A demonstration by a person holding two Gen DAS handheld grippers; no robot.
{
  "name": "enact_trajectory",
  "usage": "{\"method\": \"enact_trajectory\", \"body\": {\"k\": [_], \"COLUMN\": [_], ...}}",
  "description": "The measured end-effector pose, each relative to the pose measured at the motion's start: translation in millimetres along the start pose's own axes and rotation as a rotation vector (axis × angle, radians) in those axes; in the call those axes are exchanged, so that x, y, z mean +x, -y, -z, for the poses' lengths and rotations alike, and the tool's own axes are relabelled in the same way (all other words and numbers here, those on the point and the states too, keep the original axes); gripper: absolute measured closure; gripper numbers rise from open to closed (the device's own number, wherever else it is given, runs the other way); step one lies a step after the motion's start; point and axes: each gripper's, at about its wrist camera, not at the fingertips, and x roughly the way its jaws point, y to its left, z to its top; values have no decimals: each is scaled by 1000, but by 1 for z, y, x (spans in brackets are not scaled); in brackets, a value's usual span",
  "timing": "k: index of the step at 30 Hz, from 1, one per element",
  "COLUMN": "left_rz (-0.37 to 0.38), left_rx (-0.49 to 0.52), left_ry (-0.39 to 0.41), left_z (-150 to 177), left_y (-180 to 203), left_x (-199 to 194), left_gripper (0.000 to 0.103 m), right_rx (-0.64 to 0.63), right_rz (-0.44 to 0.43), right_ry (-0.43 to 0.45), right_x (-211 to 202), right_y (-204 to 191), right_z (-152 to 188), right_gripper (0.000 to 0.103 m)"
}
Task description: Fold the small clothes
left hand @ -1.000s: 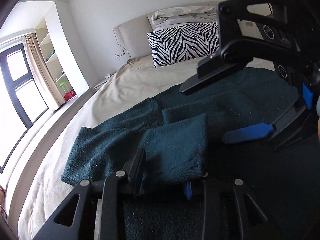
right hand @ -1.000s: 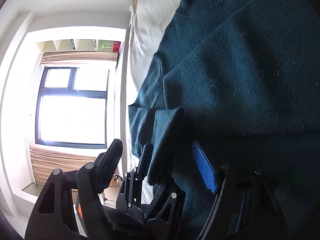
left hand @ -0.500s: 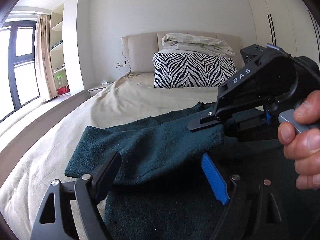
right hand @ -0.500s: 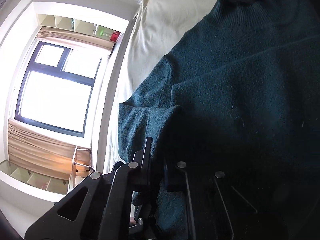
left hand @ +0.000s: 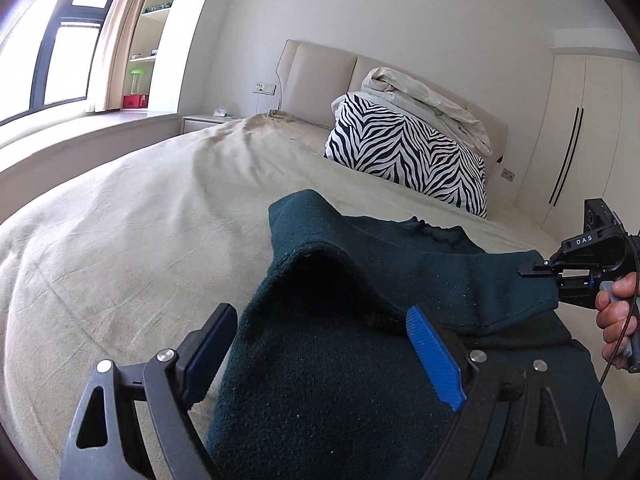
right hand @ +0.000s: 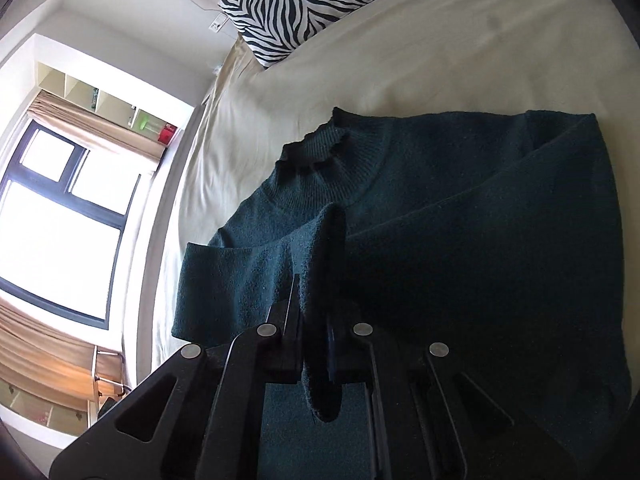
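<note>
Right claw lifts a sleeve of the dark green knitted sweater (left hand: 400, 380) off the beige-sheeted bed (left hand: 140, 220).
Left wrist view: the left claw (left hand: 324, 352) stands released, its blue-padded jaws spread wide on either side of a raised fold of the sweater without pressing it; the sweater lies on the near part of the bed, its collar toward the headboard end, where a zebra-striped pillow (left hand: 408, 156) sits. At the right edge a hand (left hand: 616, 320) holds the right claw (left hand: 538, 276), clenched on the sleeve's end and holding it up above the sweater's body. Right wrist view: the right claw (right hand: 314, 320) is clamped tight on the sleeve cuff (right hand: 320, 264), which stands up between its jaws; the sweater (right hand: 480, 240) spreads beyond, ribbed collar (right hand: 320, 148) pointing toward the pillow (right hand: 304, 4).
</note>
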Motion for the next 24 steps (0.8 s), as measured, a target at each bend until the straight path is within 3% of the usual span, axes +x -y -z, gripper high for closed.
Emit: {"method": "enact_trajectory", "body": {"k": [6,11,16,18,22,24], "left_rz": [-2,-28,-35,-25,-24,-25], "left_rx": [-2,-26,-112,-125,-111,-108], "left_ry": [-17,-56,-91,-89,-95,-99], "left_z": [4,4,4,5,5,6], "left_y": [1,-3,-20,-22,-18,-17], "left_x": [2,10,17,16,17,18], "left_gripper": [15,17,23,24,24,24], "right_rx": [73,79,68,55,14,-39], "right_rz": [40,68,64,68,35,49], "right_ry": [39,24,23,24,17,22], "right_x": [5,14,12,12,5,4], "right_y": [41,47,38,31,19,12], "right_z": [2,-5,6,10,25,30], "right_gripper": [96,96,94,88,44,43]}}
